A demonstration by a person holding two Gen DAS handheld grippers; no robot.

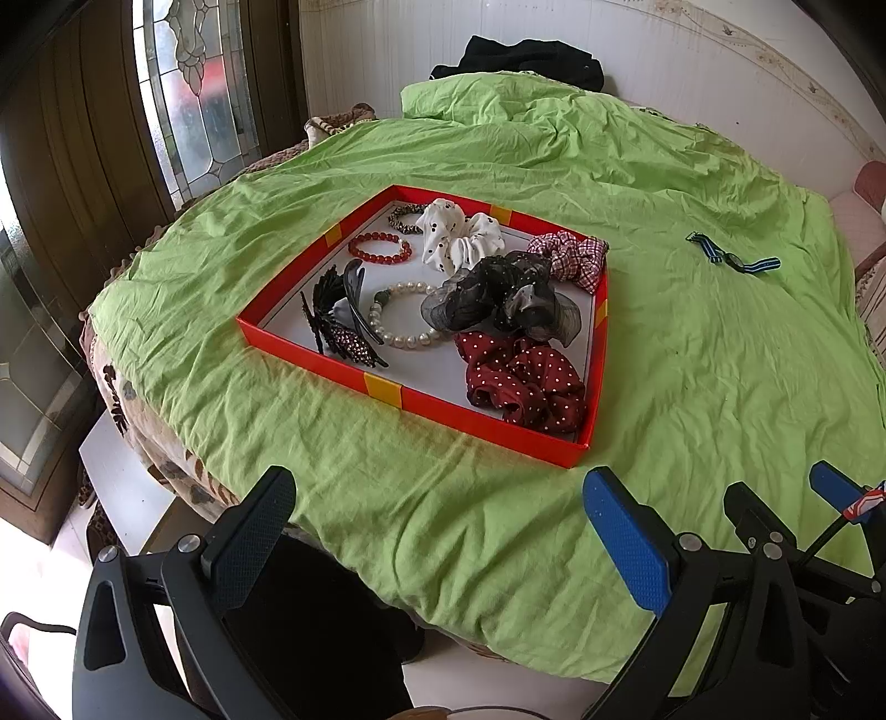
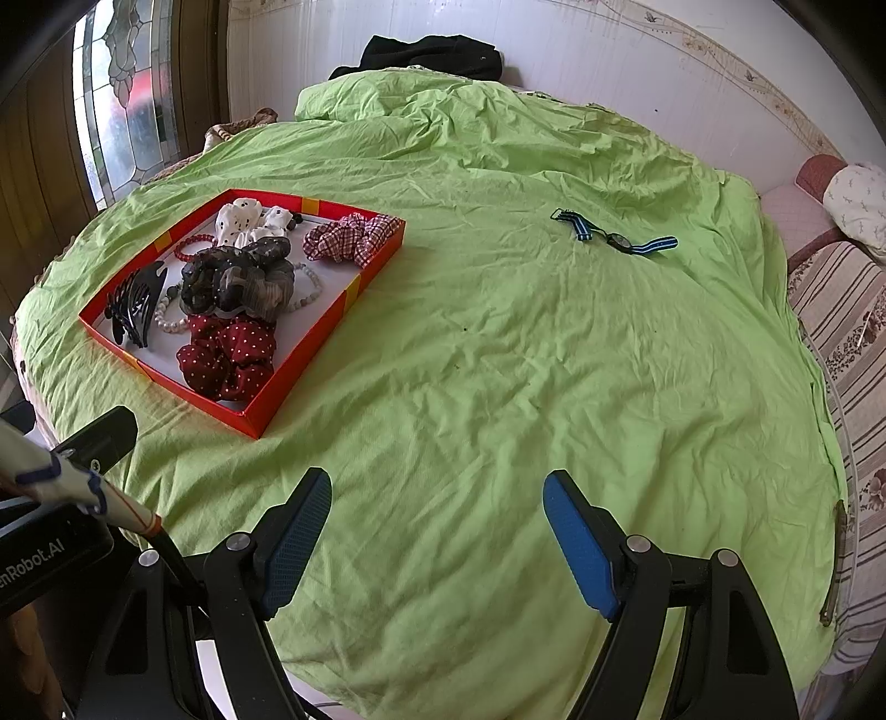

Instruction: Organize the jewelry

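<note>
A shallow red box (image 1: pixel 387 390) (image 2: pixel 310 354) lies on the green bed cover. Inside it are a pearl bracelet (image 1: pixel 407 338), a red bead bracelet (image 1: pixel 380 247), black hair claws (image 1: pixel 340 324) (image 2: pixel 133 310), and white dotted (image 1: pixel 459 232), sheer black (image 1: pixel 498 299) (image 2: pixel 238 285), plaid (image 1: pixel 570 257) (image 2: pixel 351 238) and dark red dotted (image 1: pixel 526 385) (image 2: pixel 230 354) scrunchies. A watch with a blue striped strap (image 1: pixel 731 259) (image 2: pixel 617 239) lies alone on the cover, far to the right of the box. My left gripper (image 1: pixel 437 518) stands open near the bed's front edge with nothing in it. My right gripper (image 2: pixel 437 531) is open too, over bare cover.
A black garment (image 1: pixel 520 58) (image 2: pixel 432 52) lies at the far end of the bed by the white wall. A stained-glass door (image 1: pixel 188 94) is on the left. A striped, flowered seat (image 2: pixel 847 332) borders the bed on the right. The bed edge drops off just below both grippers.
</note>
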